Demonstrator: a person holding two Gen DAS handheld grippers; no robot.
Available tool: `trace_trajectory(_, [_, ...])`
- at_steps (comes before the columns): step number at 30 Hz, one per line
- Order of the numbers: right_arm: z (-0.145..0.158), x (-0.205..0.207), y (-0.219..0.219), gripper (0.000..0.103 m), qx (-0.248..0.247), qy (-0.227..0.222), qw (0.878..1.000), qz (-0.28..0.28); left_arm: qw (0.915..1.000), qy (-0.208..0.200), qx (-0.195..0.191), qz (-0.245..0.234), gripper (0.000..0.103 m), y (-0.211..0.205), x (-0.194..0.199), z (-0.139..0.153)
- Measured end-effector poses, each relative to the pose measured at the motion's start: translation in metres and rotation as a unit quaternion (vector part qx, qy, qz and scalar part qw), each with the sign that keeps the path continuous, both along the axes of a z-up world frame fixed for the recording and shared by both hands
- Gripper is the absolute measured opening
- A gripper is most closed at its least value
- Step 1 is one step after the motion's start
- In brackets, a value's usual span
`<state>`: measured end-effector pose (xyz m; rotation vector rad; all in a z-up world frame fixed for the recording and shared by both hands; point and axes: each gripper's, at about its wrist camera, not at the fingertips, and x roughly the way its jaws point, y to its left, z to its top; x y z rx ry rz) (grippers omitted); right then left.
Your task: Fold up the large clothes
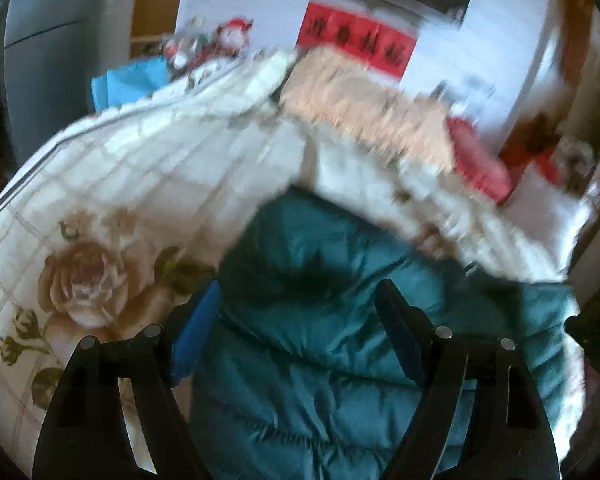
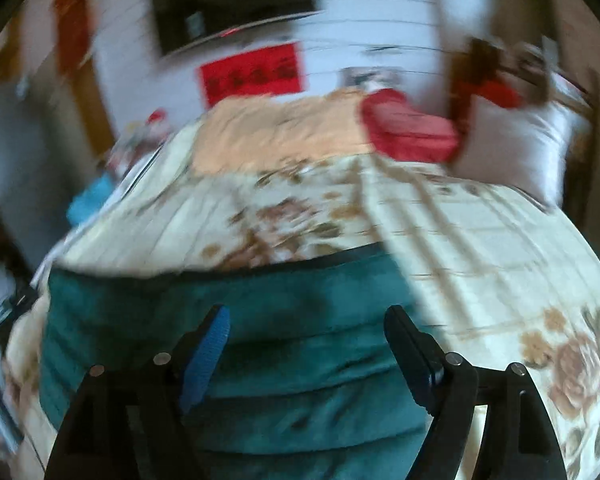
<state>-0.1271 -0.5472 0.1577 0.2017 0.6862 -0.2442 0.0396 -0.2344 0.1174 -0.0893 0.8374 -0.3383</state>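
Grippers pointed forward over a teal quilted jacket (image 1: pixel 320 340): the left gripper (image 1: pixel 296 324) and right gripper (image 2: pixel 306 344) both had fingers spread wide, holding nothing. It lay on the floral bedspread (image 2: pixel 480 240); farther off sat a red cushion (image 2: pixel 408 128), blurred.

Floral quilted bed (image 2: pixel 480 240), teal puffer jacket (image 2: pixel 300 340), red cushion (image 2: pixel 412 128)

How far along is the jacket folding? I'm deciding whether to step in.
Done: the teal puffer jacket lies on the floral quilt, seemingly as a compact block, though blur hides detail. In hand: nothing; the left gripper and right gripper hover open above it. Left: any final fold or tidying.
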Motion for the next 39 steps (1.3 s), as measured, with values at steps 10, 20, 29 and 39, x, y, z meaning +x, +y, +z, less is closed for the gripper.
trace_trajectory(10, [-0.078,0.092,0.017,0.074,-0.022,0.101,0.995,0.006,0.9962,0.075,0.033,0.032,0.092,-0.012,0.042,-0.058])
trace_trajectory(20, [-0.069,0.082,0.004,0.074,0.015,0.093,0.996,-0.003,0.9960,0.046,0.067,0.036,0.094,-0.025,0.042,-0.064])
trace_trajectory(29, [-0.058,0.028,-0.044,0.074,-0.049,0.086,0.992,-0.076,0.9962,0.041,0.067,0.039,0.095,-0.024,0.042,-0.064])
trace_trajectory(39, [-0.077,0.027,-0.059,0.078,-0.017,0.113,0.987,-0.110,0.9965,0.027,0.068,0.039,0.096,-0.024,0.035,-0.057])
